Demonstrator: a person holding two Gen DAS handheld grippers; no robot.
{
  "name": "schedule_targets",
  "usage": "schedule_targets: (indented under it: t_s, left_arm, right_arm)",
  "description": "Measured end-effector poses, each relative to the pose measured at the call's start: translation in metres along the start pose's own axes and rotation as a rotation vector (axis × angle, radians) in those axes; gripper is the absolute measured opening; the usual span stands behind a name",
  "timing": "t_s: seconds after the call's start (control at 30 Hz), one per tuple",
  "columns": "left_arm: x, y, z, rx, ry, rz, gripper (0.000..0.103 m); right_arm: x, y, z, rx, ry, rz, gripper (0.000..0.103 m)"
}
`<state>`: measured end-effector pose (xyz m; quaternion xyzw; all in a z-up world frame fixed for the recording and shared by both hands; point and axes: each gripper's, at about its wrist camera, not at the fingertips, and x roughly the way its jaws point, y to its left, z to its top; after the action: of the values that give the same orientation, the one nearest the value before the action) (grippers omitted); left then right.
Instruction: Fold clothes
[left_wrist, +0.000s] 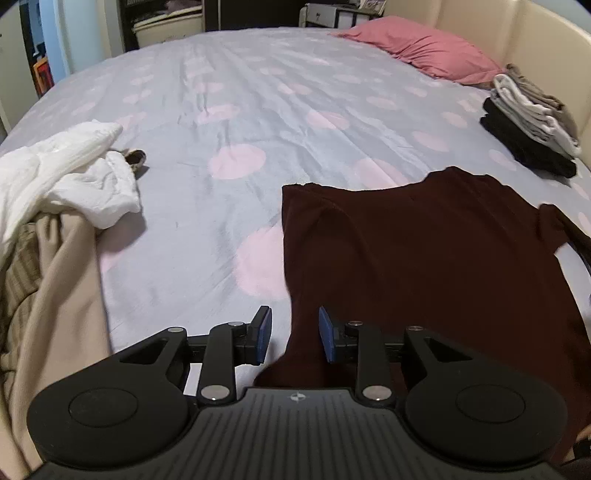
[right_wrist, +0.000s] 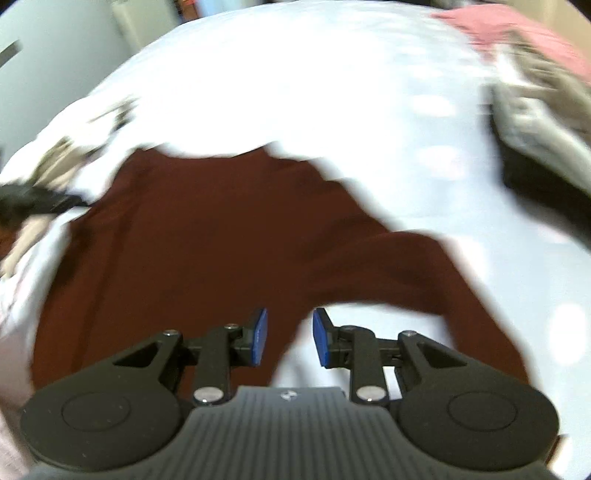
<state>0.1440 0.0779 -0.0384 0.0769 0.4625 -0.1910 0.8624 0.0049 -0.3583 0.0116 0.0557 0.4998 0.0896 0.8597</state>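
Bed (left_wrist: 258, 110), dotted lilac sheet; maroon shirt (left_wrist: 424, 258) at near edge; folded stack (left_wrist: 532, 125) by headboard side; left gripper (left_wrist: 295, 334) and right gripper (right_wrist: 290, 336) part-open, gripping nothing

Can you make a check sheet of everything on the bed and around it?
Surface: bed, grey sheet with pink dots.
Job's things: maroon shirt spread flat near the front; folded stack by the headboard.
Clutter: pile of white and beige clothes at the left; pink pillow far back.
Grippers: left gripper open over the shirt's edge; right gripper open, holding nothing.
Cables: nothing seen.
Surroundings: dark shelves behind the bed.
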Motion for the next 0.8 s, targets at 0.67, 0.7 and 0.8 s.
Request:
schedule_targets:
  t_s: [0.67,0.7,0.8]
  left_arm:
    - [0.028,-0.072,0.033,0.095,0.011,-0.041,0.028]
    - [0.03,-0.074,0.031,0.099,0.016,-0.039,0.028]
    - [0.033,-0.077,0.026,0.097,0.032,-0.042,0.028]
  right_arm:
    - [0.047,-0.161,-0.017,0.278,-0.04,-0.139,0.004]
    - [0.043,-0.159,-0.016,0.283,-0.051,-0.133,0.004]
    - [0.027,-0.153,-0.014,0.293,-0.098,-0.105,0.004]
